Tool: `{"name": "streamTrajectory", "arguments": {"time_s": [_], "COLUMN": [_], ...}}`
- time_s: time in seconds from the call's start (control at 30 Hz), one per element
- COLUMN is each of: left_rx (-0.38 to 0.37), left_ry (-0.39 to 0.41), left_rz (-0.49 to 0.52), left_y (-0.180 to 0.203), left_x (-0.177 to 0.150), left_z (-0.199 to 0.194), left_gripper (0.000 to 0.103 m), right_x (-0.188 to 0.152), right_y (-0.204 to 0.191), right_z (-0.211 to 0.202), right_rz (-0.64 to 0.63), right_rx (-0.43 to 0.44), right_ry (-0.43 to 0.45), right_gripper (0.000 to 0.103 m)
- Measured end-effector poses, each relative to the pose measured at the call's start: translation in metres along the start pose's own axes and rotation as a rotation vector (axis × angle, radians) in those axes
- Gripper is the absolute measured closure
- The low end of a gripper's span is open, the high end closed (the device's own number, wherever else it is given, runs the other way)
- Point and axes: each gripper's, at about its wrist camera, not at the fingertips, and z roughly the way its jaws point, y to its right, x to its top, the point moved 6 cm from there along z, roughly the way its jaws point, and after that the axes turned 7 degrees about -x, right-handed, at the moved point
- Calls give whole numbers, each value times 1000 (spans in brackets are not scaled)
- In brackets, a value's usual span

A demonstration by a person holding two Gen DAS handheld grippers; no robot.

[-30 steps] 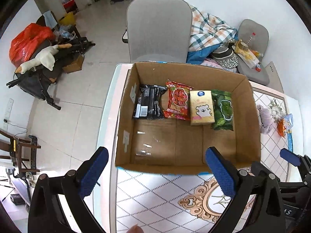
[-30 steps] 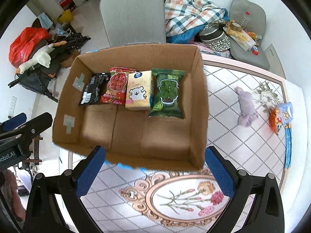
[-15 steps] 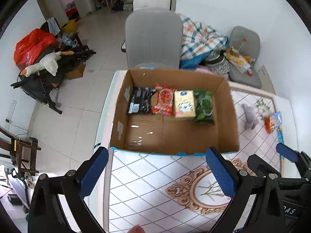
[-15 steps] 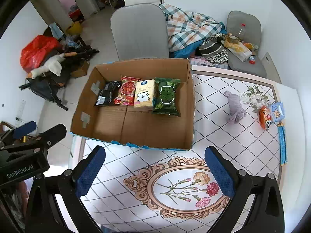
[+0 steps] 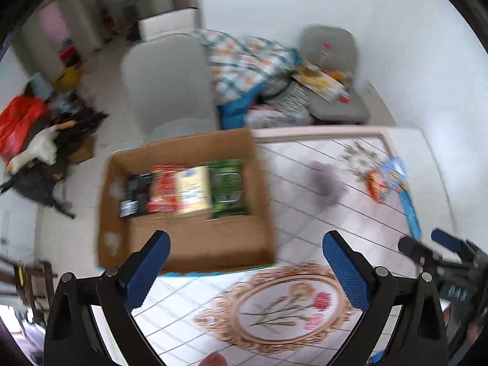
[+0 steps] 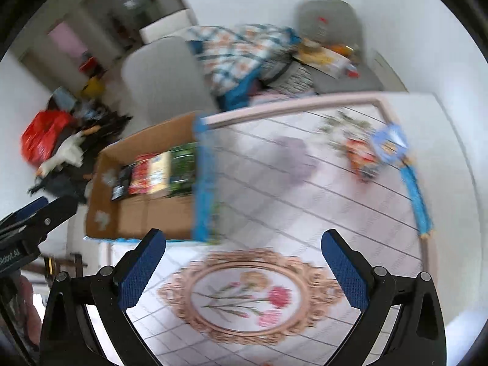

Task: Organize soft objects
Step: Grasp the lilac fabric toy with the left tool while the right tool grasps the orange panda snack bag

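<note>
A cardboard box (image 5: 262, 201) stands on the table's left part; it also shows in the right wrist view (image 6: 143, 216). In it lie a black packet (image 5: 134, 195), a red packet (image 5: 163, 192), a yellow packet (image 5: 195, 189) and a green packet (image 5: 227, 187) in a row. A grey soft object (image 5: 326, 186) lies right of the box, also in the right wrist view (image 6: 294, 158). An orange packet (image 6: 361, 158) and a blue packet (image 6: 389, 143) lie further right. My left gripper (image 5: 245, 262) and right gripper (image 6: 242, 259) are both open and empty above the table's front.
The tablecloth (image 6: 274, 213) has a diamond pattern and an oval flower medallion (image 6: 247, 296). A blue strip (image 6: 419, 201) runs along the right edge. A grey chair (image 5: 167, 82) stands behind the box. Clutter lies on the floor at left (image 5: 33, 140).
Both grippers have pulled back from the box and swung to the right. The box now sits further left in both views, and the frames are blurred by motion.
</note>
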Motion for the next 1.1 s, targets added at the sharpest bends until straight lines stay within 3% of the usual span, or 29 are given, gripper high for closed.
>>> {"name": "streamTrajectory", "arguments": {"time_s": [0.13,0.3,0.5,0.63,0.73,0.9,0.93,1.0,1.03,1.1], "left_rx": [-55,-75,-36,-33,-60,-91,-102,-114,-108,-92], "left_ry": [-85,-196,-337,-447,-505,-562,-572,-586,-584,-561], "left_rz": [30,32,14,-11,-27,-38,-45,-49,-41,-27], "left_y": [52,96,116,116,118,122,123,125,126,127], "left_x": [24,51,67,64,59,50,47,43,42,40], "left_z": [49,123,215,269,296,320,322,325,324,321], "left_gripper": [1,1,1,2,18,48,52,68,69,72], "right_x": [27,64,97,102,104,103,102,100,100,100], "right_y": [73,149,182,184,184,177,175,168,164,158], "right_z": [21,78,164,208,233,264,268,273,275,276], "right_rz": [59,132,137,118,113,123,124,139,143,124], "right_rx": [-66,-73,-57,-45,-42,-10,-7,27,34,2], "right_ry": [-27,-111,-245,-327,-363,-416,-424,-438,-445,-431], "right_gripper": [0,0,0,9,13,34,44,55,71,72]}}
